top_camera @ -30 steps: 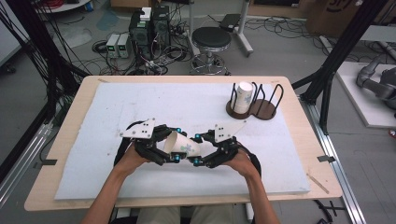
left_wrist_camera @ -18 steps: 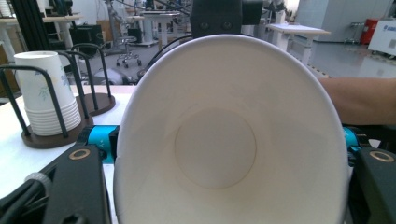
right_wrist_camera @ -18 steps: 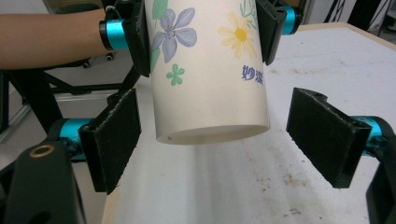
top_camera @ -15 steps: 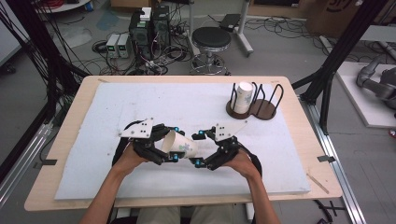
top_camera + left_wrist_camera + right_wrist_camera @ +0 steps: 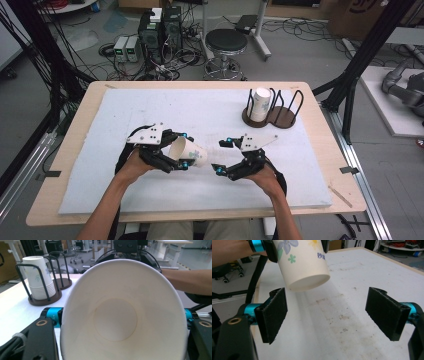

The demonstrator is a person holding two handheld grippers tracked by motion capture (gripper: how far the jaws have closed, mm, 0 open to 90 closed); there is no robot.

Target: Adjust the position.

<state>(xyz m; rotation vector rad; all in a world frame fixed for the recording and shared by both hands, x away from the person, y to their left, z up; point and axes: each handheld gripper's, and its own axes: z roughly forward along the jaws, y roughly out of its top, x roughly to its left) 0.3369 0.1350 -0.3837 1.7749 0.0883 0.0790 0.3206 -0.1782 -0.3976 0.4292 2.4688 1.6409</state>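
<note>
White foam sheet covers the wooden desk (image 5: pixel 320 120), and beyond its far edge the floor carries a black stool (image 5: pixel 226 42), grey boxes and a tangle of cables. Near the right far part of the sheet stands a dark wire rack (image 5: pixel 272 112) with two bays; a stack of cups (image 5: pixel 260 104) sits upside down in its left bay as the high view shows it, while the other bay holds nothing.

Close to the person's side, the left tool (image 5: pixel 172 152) is closed on a paper cup (image 5: pixel 189 152), its jaws pressing the wall on both sides. That cup lies tilted, mouth toward the left hand and base pointing at the right tool (image 5: pixel 222 156), a little above the sheet. Seen from the left tool's camera, the cup's mouth is squeezed into an oval and its plain white inside and round bottom show.

The right tool has its jaws wide apart with nothing between the pads; they have just been opening. It sits just beside the cup's base, not touching it.

Printed on the cup's outer wall are blue, green and yellow flowers and a few small blue characters, too cut off to read
</note>
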